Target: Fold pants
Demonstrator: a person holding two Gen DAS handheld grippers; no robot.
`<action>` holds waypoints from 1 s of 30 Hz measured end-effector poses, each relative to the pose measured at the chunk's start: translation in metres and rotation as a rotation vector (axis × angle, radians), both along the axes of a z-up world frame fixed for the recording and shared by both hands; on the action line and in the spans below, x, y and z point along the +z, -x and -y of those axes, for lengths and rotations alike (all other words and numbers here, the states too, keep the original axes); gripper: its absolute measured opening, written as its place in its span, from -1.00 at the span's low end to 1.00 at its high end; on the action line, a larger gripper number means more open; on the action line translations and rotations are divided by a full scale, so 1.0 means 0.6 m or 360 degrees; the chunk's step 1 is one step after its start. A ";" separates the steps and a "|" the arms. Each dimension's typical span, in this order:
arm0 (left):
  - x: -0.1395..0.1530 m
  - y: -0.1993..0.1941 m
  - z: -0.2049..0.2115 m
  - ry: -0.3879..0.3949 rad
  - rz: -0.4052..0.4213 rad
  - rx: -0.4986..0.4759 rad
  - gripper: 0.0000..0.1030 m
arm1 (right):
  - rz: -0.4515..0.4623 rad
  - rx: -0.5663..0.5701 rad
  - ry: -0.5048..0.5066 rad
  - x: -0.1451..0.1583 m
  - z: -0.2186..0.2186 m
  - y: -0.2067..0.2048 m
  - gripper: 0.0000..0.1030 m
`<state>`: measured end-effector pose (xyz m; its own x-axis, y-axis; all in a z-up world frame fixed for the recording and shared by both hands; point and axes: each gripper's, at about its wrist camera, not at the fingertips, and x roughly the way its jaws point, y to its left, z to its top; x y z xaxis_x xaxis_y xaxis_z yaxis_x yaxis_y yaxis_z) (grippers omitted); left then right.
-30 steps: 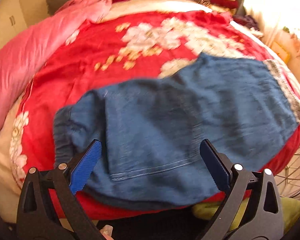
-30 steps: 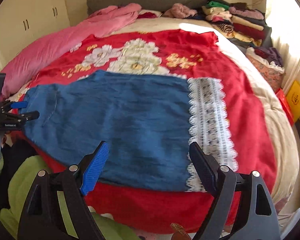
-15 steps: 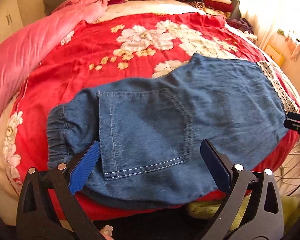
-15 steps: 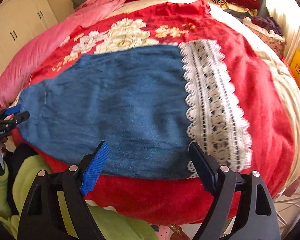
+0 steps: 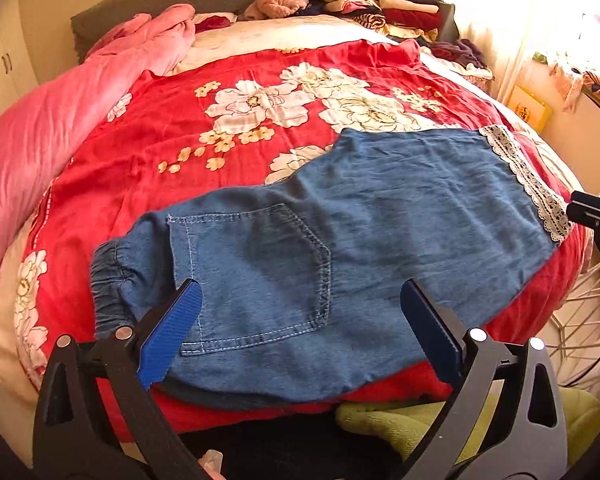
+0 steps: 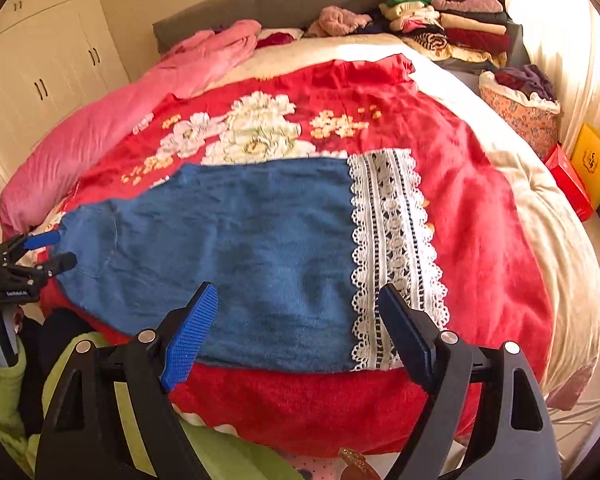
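While the pants (image 5: 340,264) lie flat on the bed's red blanket (image 6: 480,220), already halved, both grippers hang spread and empty, so next each must seize an end for folding.

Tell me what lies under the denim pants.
The denim pants lie flat on the red floral blanket, which shows on every side. Whatever sits directly beneath the denim is covered. No gripper is on them.
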<state>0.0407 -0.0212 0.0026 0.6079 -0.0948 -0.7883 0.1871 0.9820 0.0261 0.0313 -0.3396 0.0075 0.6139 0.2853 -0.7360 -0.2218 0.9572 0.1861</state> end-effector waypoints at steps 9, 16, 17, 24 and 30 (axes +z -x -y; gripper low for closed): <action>0.016 0.006 0.023 -0.0019 0.0025 -0.0036 0.81 | 0.0098 -0.0050 -0.0015 0.029 0.024 0.018 0.91; 0.033 0.008 0.043 -0.0023 0.0063 -0.0059 0.81 | 0.0139 -0.0106 -0.0034 0.041 0.050 0.029 0.91; 0.036 0.009 0.046 -0.0021 0.0073 -0.0061 0.81 | 0.0145 -0.0114 -0.0037 0.043 0.055 0.030 0.91; 0.054 0.008 0.073 -0.0022 0.0107 -0.0097 0.81 | 0.0189 -0.0162 -0.0057 0.053 0.081 0.043 0.91; 0.061 0.004 0.093 -0.0045 0.0117 -0.0134 0.81 | 0.0201 -0.0216 -0.0059 0.051 0.104 0.049 0.91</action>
